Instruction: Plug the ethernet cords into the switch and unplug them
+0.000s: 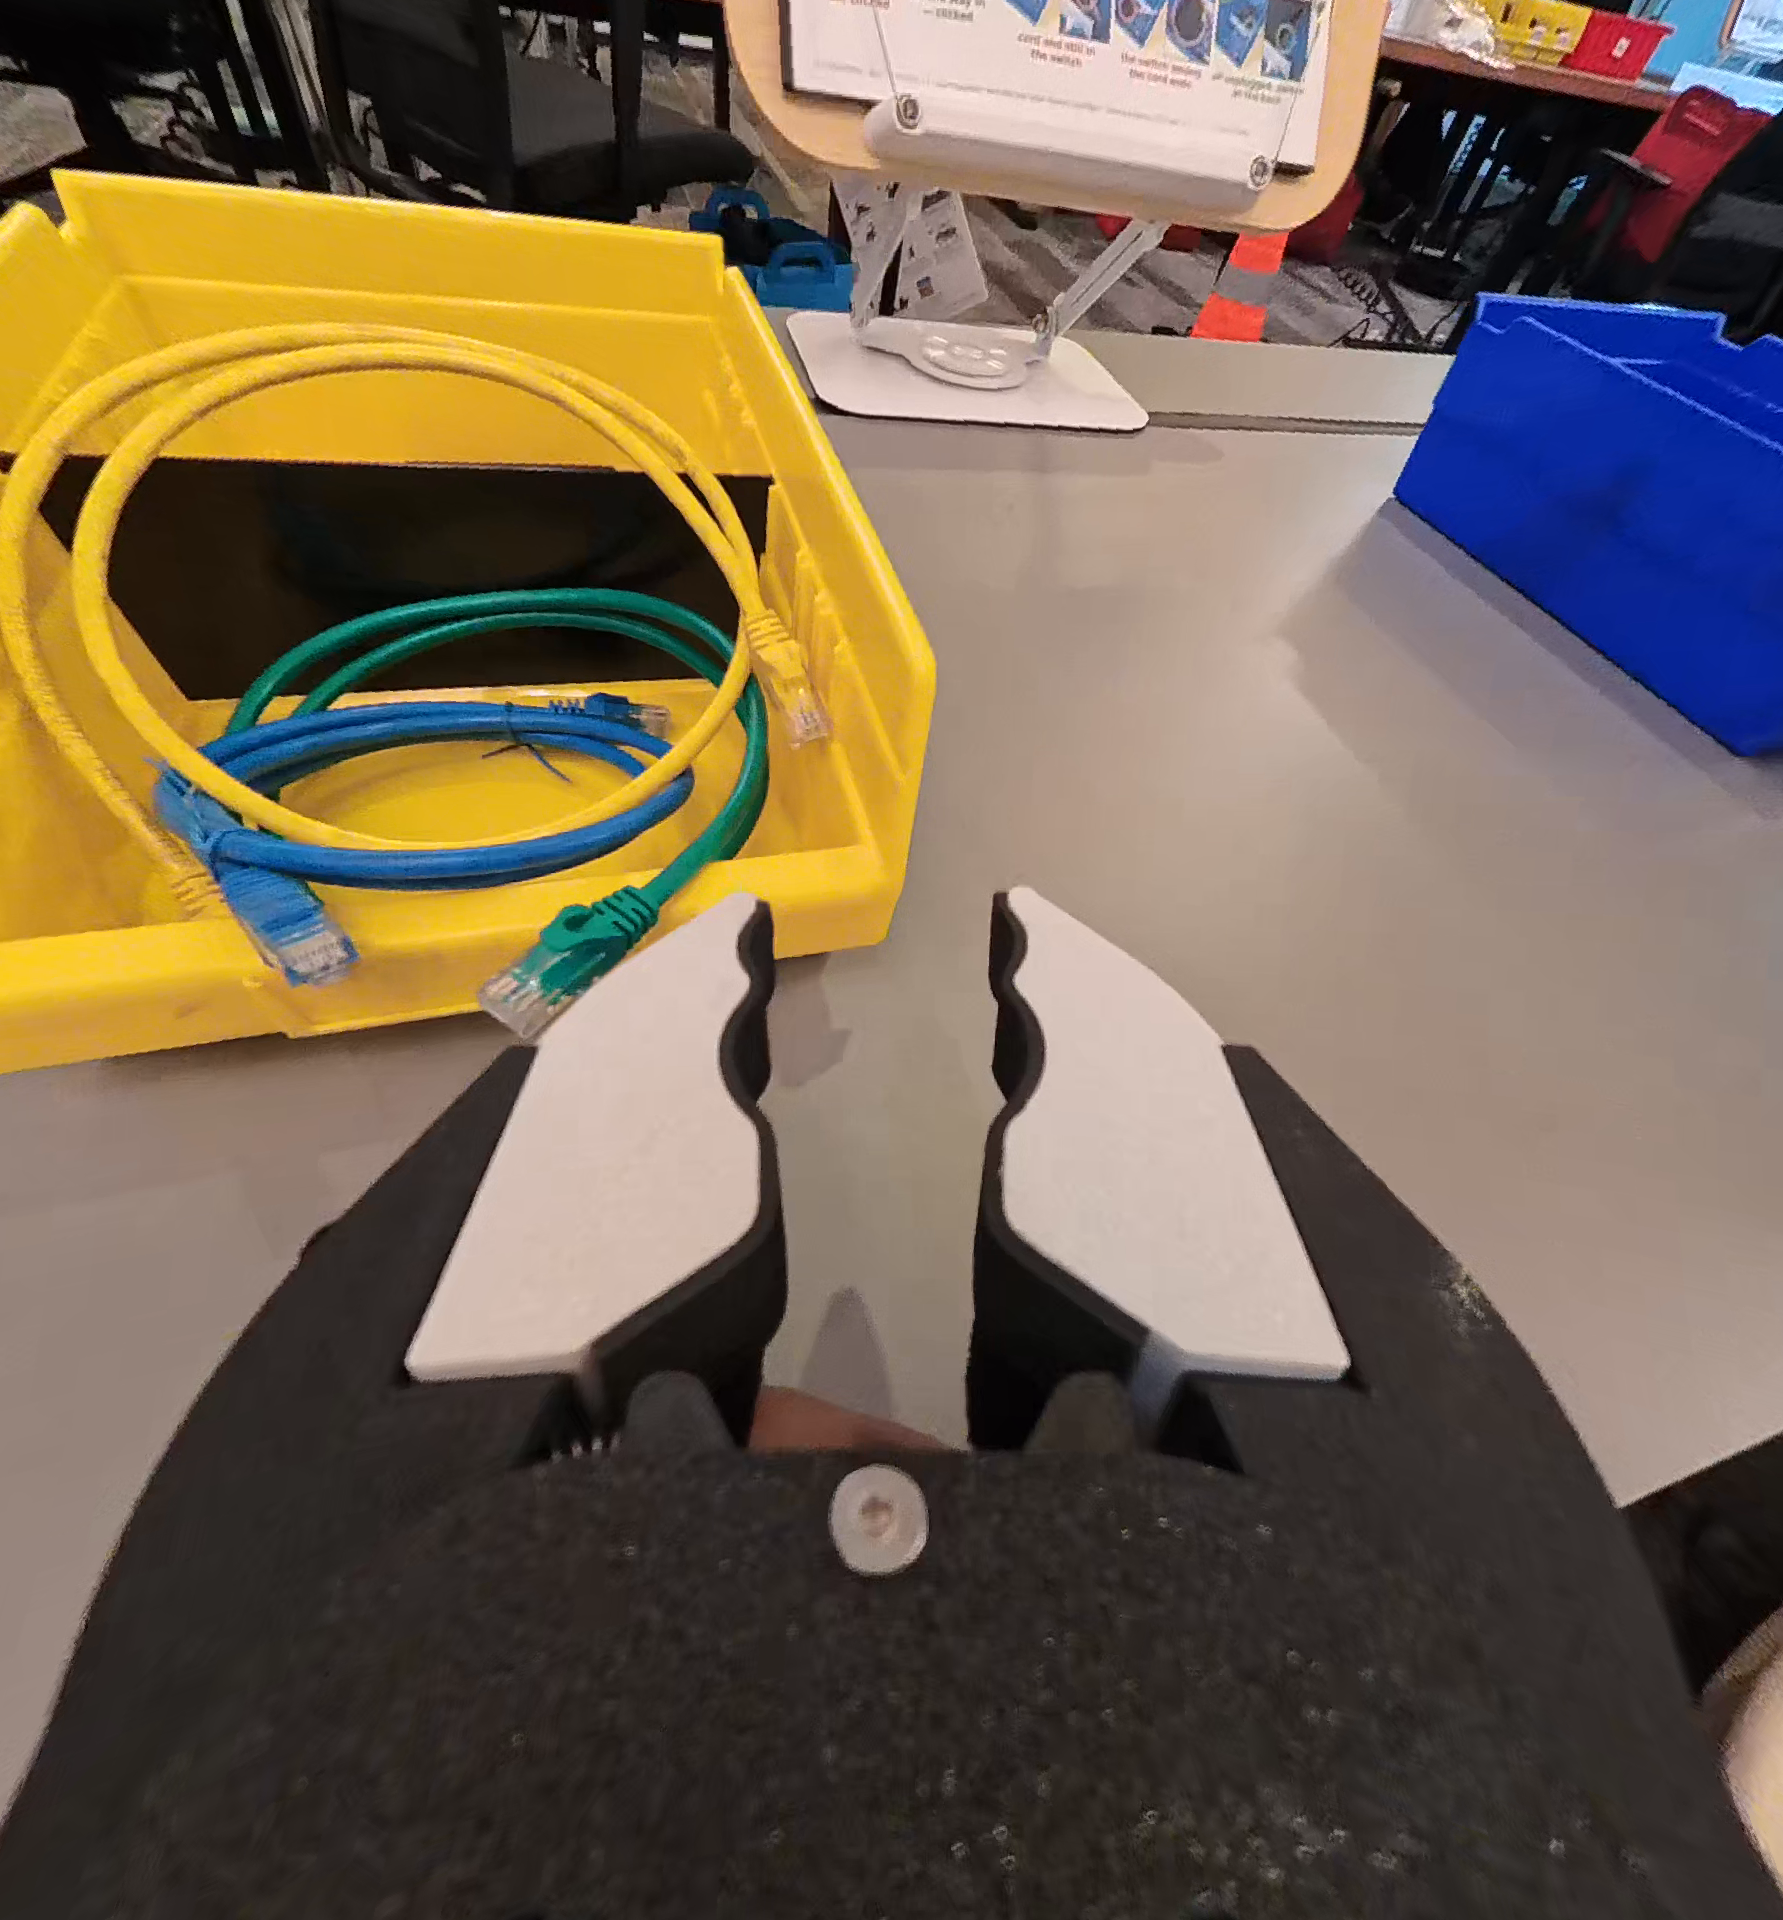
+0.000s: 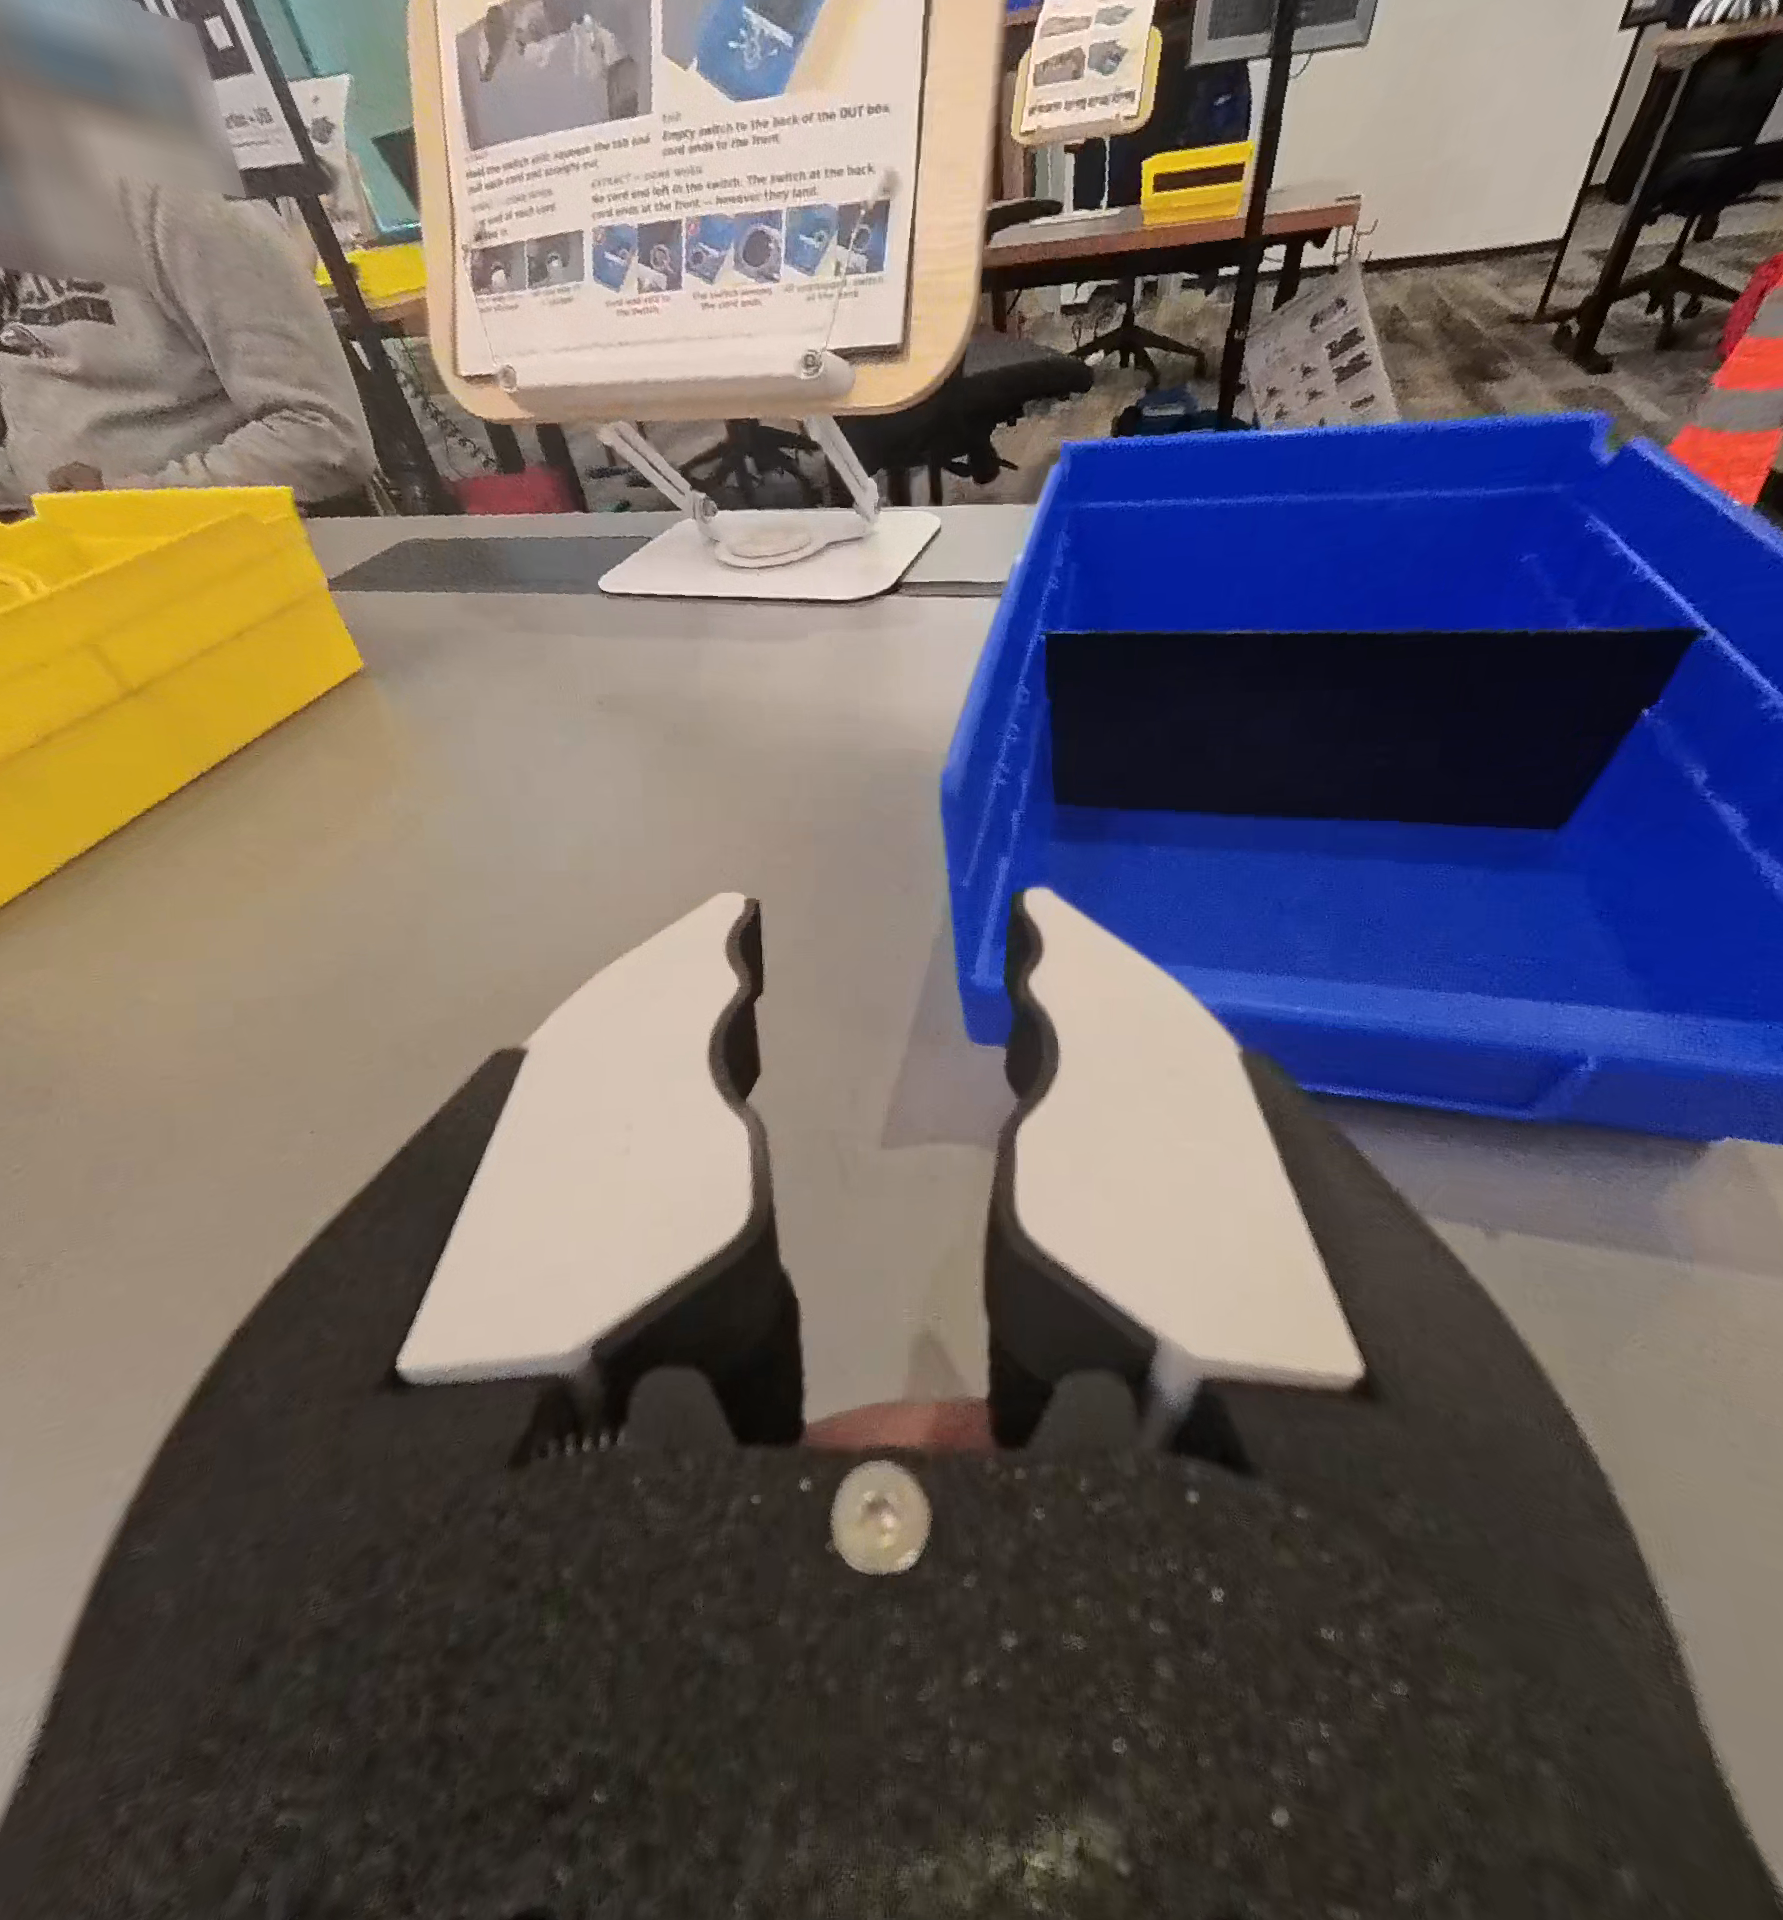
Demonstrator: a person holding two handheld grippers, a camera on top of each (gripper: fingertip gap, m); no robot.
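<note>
A: Left tongs (image 1: 876,920) — state?

B: Parted, a clear gap between the fingers, nothing held. They hang over the bare grey surface (image 1: 1230,831), just to the right of the yellow bin's (image 1: 856,644) front corner.

A: Cords?

B: Three coiled ethernet cords, all in the yellow bin's front compartment, ahead of a black divider (image 1: 399,561). The yellow cord (image 1: 45,623) makes the widest loop and leans up over the divider; one of its plugs (image 1: 793,686) rests against the bin's right wall. The blue cord (image 1: 451,857) lies under it, one plug (image 1: 289,925) hanging over the low front lip. The green cord (image 1: 752,769) loops along the right; its plug (image 1: 554,966) also pokes over the front lip, very near the left finger's tip, whether touching I cannot tell.

A: Switch?

B: Not made out in either view. What lies behind the divider is hidden.

A: Right tongs (image 2: 887,920)?

B: Likewise parted and holding nothing, over the surface beside the near-left corner of the blue bin (image 2: 980,831). That bin has a dark divider (image 2: 1354,727) across it; the front compartment shows only blue floor.

A: Background?

B: An instruction sheet on a wooden board stand (image 2: 700,208) at the far edge of the surface, between the bins. A person in a grey sweatshirt (image 2: 139,343) sits beyond the yellow bin. An orange cone (image 2: 1780,353) stands far right.
</note>
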